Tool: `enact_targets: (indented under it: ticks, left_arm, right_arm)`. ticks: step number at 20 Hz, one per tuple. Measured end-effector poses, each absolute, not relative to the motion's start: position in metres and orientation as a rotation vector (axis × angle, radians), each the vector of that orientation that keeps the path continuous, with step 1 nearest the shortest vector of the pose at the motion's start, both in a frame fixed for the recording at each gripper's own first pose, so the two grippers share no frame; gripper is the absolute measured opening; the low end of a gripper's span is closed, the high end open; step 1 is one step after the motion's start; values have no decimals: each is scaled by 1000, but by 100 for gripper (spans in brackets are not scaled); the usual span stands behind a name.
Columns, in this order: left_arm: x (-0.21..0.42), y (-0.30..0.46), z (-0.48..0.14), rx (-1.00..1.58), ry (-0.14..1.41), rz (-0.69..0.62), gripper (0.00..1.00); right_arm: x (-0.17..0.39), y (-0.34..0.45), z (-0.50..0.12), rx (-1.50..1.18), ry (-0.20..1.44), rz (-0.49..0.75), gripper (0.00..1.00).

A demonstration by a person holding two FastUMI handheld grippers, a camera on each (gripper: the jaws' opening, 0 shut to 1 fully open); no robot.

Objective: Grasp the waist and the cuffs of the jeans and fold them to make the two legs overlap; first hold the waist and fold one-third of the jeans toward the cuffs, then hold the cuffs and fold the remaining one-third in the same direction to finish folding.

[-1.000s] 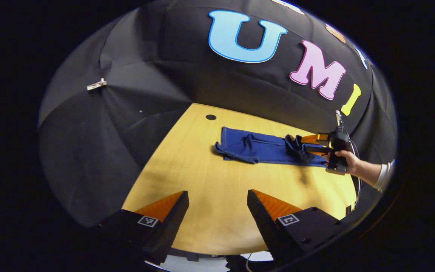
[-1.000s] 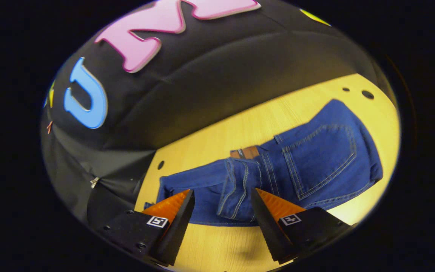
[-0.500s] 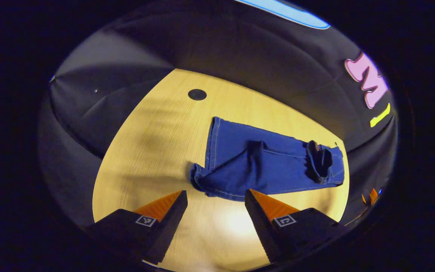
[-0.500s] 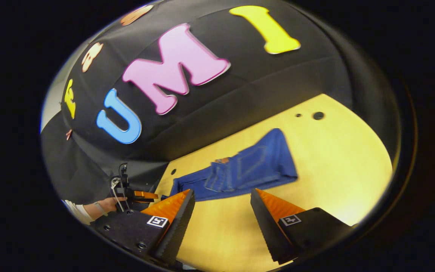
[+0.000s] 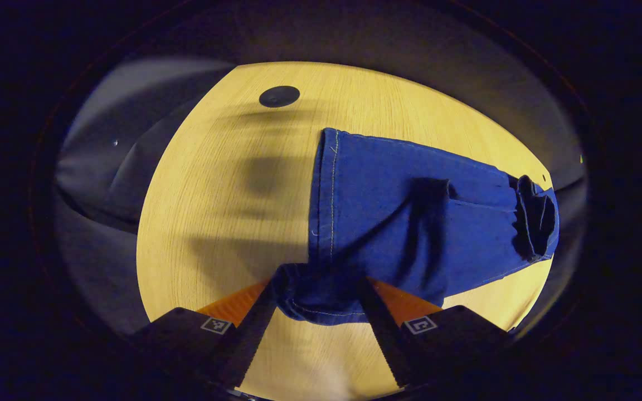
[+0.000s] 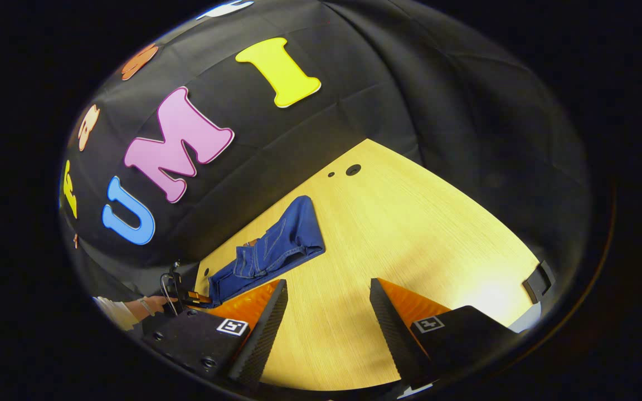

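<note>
The blue jeans (image 5: 410,211) lie across the wooden table (image 5: 215,184), the waist end folded over at the right and the stitched cuffs at the left. The rumpled near cuff corner (image 5: 315,301) sits between the fingers of my left gripper (image 5: 318,312), which stands open around it, low over the table. In the right gripper view the jeans (image 6: 276,248) are far off at the left, with the left gripper (image 6: 190,295) and the hand (image 6: 151,305) holding it at their cuff end. My right gripper (image 6: 326,312) is open over bare table, holding nothing.
A round dark hole (image 5: 279,96) marks the table beyond the cuffs, and another hole (image 6: 353,169) lies near the far edge in the right gripper view. A small black fitting (image 6: 538,281) sits at the table's right edge. Black cloth walls surround the table.
My left gripper has come forward and down until the near cuff corner lies between its fingers. My right gripper has drawn back from the jeans, which now look small and far.
</note>
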State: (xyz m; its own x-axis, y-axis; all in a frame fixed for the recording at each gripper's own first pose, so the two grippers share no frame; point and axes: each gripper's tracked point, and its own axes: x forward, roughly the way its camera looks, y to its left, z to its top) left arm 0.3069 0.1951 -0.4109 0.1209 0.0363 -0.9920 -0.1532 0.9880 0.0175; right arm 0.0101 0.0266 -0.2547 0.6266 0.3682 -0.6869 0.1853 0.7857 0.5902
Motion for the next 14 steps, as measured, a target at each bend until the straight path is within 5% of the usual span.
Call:
enact_targets:
  ticks: [4,6,9,11,14]
  left_arm:
    - [309,194,-411,-84,1430,124,92]
    - [309,191,-408,-87,1426,106,96]
    - [312,174,-411,-124,1418,97,74]
    - [312,172,-410,-127,1414,107,34]
    - [314,170,-410,-144,1417,144,23]
  right_arm:
    - [21,35,-235,707,878,159,91]
    - [27,50,-233,668,876,192,92]
    - [27,58,-224,637,872,220,92]
    - [21,63,-219,647,877,226,92]
    - [16,59,-213,648,872,225,92]
